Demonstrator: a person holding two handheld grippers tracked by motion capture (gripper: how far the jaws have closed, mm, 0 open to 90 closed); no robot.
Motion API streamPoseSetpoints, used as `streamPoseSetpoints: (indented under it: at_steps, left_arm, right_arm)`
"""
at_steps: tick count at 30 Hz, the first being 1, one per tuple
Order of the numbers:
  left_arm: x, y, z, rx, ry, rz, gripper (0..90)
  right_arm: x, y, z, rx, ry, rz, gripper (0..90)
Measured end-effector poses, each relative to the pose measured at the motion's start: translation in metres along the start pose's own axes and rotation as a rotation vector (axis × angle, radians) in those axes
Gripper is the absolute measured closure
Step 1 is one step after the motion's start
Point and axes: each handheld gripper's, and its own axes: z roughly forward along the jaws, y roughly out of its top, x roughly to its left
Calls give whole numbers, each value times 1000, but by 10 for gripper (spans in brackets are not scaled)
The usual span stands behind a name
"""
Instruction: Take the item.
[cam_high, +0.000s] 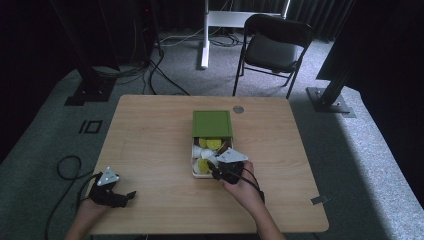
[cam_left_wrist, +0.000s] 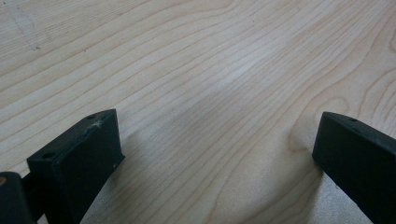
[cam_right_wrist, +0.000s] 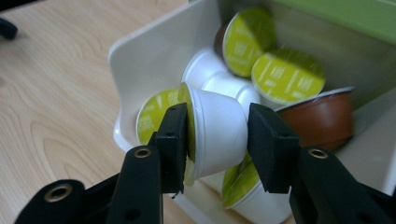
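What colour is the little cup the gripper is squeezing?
White capsule with a yellow-green lid, shown best in the right gripper view.

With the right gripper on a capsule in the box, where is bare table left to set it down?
The wooden table is bare left of the white box, up to the left gripper, and right of the box. The box is crowded with capsules around the white capsule that the right gripper clamps.

Lab: black rig frames (cam_high: 334, 75), floor cables (cam_high: 160, 70)
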Motion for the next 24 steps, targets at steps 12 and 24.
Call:
streamPoseSetpoints:
  at_steps: [12,24]
  left_arm:
    - [0,0,0,-1,1,0,21]
    - [0,0,0,-1,1,0,21]
  right_arm:
    - [-7,22,-17,-56,-7,-12,591]
    - [-25,40,-31,-133,-57,10,590]
